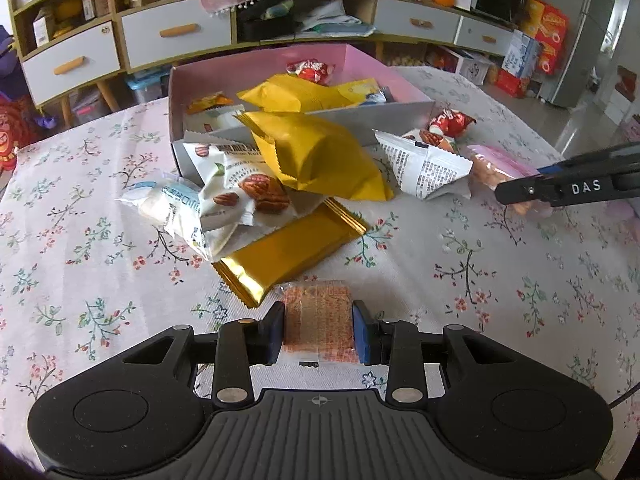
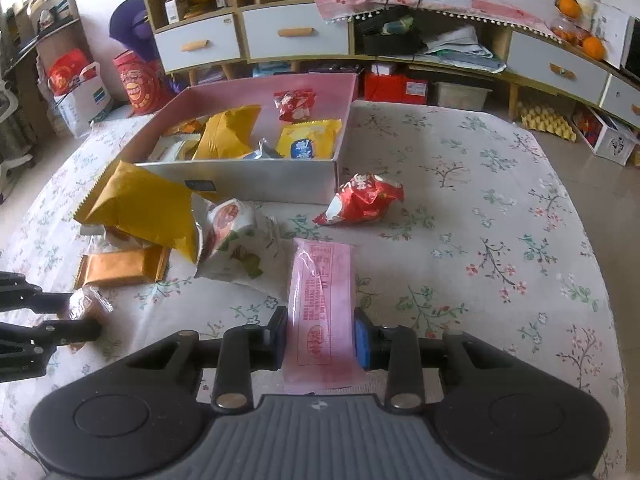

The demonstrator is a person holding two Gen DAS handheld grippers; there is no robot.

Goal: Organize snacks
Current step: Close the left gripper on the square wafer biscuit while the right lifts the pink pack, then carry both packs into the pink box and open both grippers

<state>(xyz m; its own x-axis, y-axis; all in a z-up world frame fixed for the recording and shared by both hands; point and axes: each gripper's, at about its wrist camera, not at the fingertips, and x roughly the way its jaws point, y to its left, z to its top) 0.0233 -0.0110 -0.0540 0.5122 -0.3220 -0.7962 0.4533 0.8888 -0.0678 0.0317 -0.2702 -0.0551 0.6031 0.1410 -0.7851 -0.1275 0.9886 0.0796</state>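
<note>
Pink packet near end hidden behind claw body; wrapper print illegible

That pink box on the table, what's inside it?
The pink box holds a red packet, a folded yellow bag, a yellow pack with a blue label and pale wrappers at the near left corner. Anything beneath them is covered.
</note>
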